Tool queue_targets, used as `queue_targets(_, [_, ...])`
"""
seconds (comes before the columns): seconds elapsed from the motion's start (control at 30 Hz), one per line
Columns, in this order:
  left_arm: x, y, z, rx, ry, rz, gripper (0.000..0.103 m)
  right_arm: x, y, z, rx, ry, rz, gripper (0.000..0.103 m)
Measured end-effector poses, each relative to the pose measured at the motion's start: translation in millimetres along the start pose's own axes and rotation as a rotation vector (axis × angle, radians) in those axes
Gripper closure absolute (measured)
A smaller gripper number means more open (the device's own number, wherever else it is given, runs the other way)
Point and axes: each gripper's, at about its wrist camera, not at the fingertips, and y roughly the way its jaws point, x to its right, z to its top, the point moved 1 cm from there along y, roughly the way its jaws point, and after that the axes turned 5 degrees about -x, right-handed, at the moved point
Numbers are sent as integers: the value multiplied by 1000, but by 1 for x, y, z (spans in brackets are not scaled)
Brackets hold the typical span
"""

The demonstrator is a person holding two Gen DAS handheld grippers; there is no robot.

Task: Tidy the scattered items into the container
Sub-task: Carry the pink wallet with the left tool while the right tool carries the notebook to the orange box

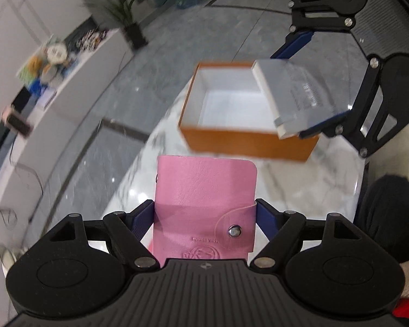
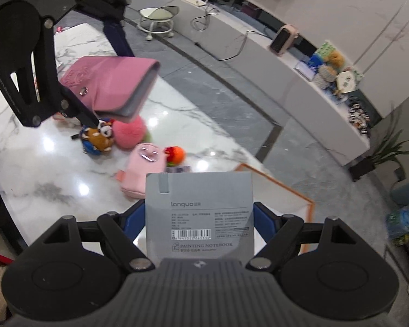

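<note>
Pink snap-button card wallet (image 1: 204,204) clamped between left gripper (image 1: 204,215) pads, held above marble table (image 1: 300,179). Grey painting notebook (image 2: 199,215) pinched in right gripper (image 2: 199,218), hanging over near corner of orange box (image 1: 248,139). Box open, white inside, looks empty. Step: carrying both items to container. Next: lower each over opening, spread fingers, one at a time to avoid clash. Plush toys (image 2: 101,139), pink pouch (image 2: 141,174), orange ball (image 2: 177,154) remain on table.

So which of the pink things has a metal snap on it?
The pink card wallet held in the left gripper; its strap closes with a silver snap. The fluffy pink ball and the pink pouch on the table show none.
</note>
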Motion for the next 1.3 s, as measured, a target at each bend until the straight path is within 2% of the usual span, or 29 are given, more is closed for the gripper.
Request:
queue_targets(0.23, [29, -8, 72, 68, 81, 10, 11, 42, -37, -21, 4, 31, -81, 21])
queue_targets(0.37, [40, -6, 99, 94, 113, 18, 11, 60, -48, -31, -2, 45, -111, 21])
queue_targets(0.53, [49, 10, 127, 123, 127, -14, 11, 78, -48, -46, -17, 67, -125, 21])
queue_targets(0.9, [52, 87, 160, 91, 112, -101, 11, 106, 14, -70, -82, 113, -74, 21])
queue_targets(1.3, [58, 172, 166, 2, 91, -185, 11, 120, 102, -97, -154, 160, 21, 21])
